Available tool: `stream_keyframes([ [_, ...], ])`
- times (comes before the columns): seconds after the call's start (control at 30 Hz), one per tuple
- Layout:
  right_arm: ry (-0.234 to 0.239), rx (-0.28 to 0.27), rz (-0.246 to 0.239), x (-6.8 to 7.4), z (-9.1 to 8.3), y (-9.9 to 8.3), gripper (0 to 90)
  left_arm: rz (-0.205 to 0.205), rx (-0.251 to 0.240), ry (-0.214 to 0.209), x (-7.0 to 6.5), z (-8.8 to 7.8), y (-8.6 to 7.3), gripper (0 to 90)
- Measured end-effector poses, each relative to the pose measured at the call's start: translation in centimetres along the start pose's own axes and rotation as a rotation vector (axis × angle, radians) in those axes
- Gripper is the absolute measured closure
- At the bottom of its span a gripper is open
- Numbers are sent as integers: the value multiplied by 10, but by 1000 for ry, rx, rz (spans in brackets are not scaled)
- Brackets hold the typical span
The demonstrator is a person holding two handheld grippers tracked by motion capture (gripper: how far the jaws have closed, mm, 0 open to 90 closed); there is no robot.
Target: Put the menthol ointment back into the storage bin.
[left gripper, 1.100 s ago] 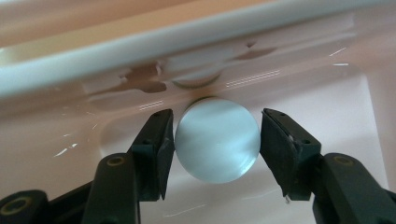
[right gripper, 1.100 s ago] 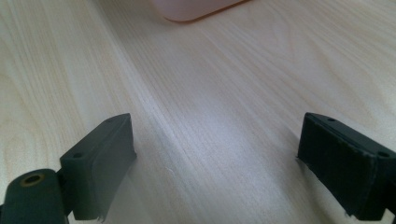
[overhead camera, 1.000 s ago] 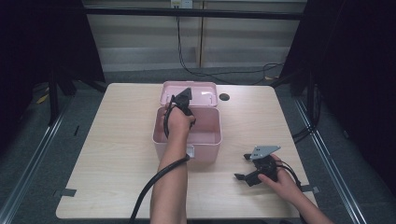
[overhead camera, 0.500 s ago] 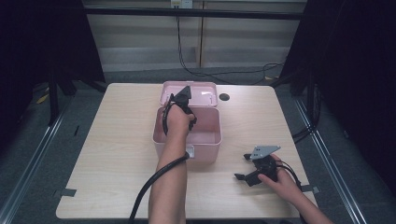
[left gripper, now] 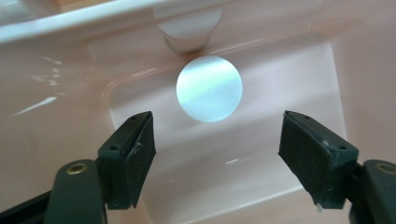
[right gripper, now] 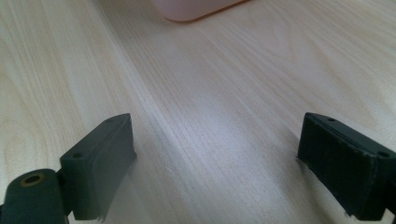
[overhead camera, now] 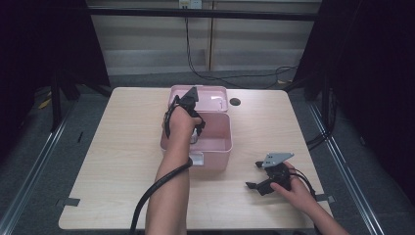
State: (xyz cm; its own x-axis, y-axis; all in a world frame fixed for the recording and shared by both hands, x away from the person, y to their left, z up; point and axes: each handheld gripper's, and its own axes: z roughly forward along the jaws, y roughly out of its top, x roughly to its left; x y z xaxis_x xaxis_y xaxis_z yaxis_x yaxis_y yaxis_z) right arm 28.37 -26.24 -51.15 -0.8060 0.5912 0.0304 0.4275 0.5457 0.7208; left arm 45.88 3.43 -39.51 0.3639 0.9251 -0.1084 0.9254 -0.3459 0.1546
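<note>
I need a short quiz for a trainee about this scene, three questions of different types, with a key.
1. True or false: the left tool is shut on the round white disc.
2. Where is the left tool? A) inside the pink box B) on the floor
3. Fill in: the right tool is low over the bare wooden ____.

Key: 1 false, its jaws stand open; 2 A; 3 table.

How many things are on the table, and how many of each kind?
Pink box with its lid open: 1
Black grippers, left gripper in the box, right gripper on the table: 2
White round thing inside the box: 1
Total: 4
</note>
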Motion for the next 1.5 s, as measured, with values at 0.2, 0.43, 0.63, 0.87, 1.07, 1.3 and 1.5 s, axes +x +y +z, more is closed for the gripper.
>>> stream_keyframes([
  [0.2,-1,0,0,0,0,0,102,8,-9,-24,4,-13,-6,260],
  [0.43,0,0,1,0,0,0,102,25,0,-28,10,-25,-13,257],
  [0.63,1,1,2,0,0,0,102,35,-13,-45,12,-36,-18,256],
  [0.87,2,2,0,0,0,0,102,49,-12,-55,13,-52,-23,256],
  [1.07,2,3,2,0,0,0,102,55,-22,-59,17,-67,-27,256],
  [1.3,2,3,2,0,0,0,102,54,-28,-61,25,-80,-34,253],
  [1.5,2,3,3,0,0,0,102,58,-14,-62,32,-86,-39,235],
])
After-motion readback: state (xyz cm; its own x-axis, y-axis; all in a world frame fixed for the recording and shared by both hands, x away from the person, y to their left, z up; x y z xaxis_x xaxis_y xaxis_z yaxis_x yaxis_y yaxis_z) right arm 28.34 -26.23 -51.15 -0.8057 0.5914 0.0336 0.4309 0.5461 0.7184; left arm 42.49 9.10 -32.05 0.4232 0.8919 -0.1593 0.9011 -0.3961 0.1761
